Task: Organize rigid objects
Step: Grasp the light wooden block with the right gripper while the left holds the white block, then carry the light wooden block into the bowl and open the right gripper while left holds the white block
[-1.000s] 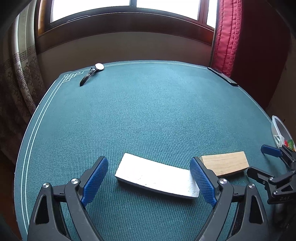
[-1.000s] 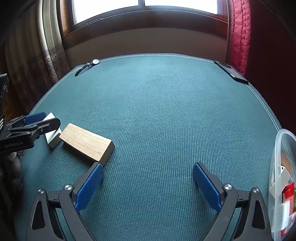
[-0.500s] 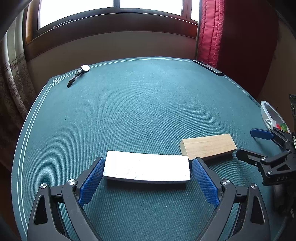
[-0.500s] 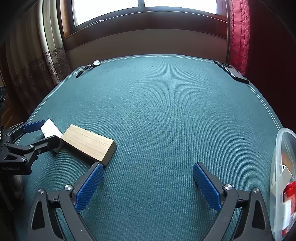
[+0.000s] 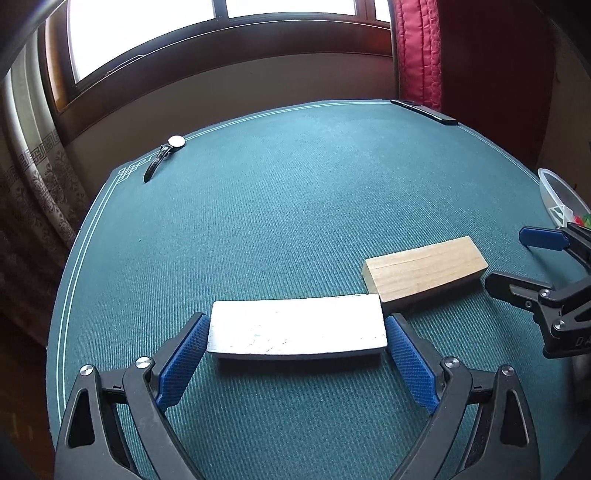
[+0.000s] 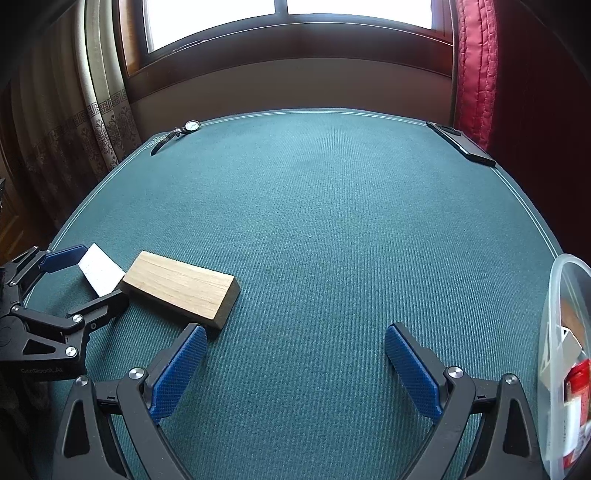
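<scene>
Both cameras sit low over the green table (image 5: 295,206), facing the window (image 6: 288,22) at frame top. The left view looks close down on the white block (image 5: 295,328) at lower centre. Both views share the wooden block (image 6: 181,288), the watch (image 5: 162,155) and the table's far edge.

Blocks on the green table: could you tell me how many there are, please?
2. The white block sits between the left gripper fingers; the wooden block lies beside it, to its right, corners apparently touching.

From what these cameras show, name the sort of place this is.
Probably a home sitting room: a table under green cloth by a wood-framed window, red curtain, white-faced wristwatch left lying there.
</scene>
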Demonstrator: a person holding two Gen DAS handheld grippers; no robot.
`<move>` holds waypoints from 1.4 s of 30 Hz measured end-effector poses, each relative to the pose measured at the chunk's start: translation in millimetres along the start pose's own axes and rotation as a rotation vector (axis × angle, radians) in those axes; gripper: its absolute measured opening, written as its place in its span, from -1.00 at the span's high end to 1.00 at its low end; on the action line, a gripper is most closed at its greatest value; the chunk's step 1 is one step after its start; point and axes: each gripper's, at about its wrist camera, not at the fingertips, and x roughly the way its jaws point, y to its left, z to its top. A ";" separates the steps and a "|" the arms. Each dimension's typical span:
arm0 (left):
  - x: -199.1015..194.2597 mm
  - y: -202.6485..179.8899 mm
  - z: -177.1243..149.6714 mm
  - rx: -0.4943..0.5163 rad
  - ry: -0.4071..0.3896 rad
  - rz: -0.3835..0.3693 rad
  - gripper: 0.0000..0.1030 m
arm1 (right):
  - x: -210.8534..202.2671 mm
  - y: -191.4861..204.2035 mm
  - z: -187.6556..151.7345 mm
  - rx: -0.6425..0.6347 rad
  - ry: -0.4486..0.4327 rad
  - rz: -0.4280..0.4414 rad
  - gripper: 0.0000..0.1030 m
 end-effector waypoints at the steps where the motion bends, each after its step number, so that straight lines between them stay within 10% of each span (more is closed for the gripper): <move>1: 0.5 2.0 -0.4 -0.018 0.005 -0.007 -0.84 | -0.3 -0.8 0.1 0.002 -0.001 0.001 -0.93; 11: -16.8 12.9 -15.2 -0.146 -0.036 -0.020 -0.77 | -8.4 7.4 -5.9 0.029 0.002 0.060 -0.93; 23: -37.7 63.4 -32.5 -0.356 -0.099 0.153 -0.77 | 2.1 55.2 4.6 0.009 0.026 0.139 -0.93; 42: -36.8 86.6 -44.9 -0.465 -0.093 0.159 -0.77 | 28.9 92.9 24.9 -0.048 0.018 0.001 -0.89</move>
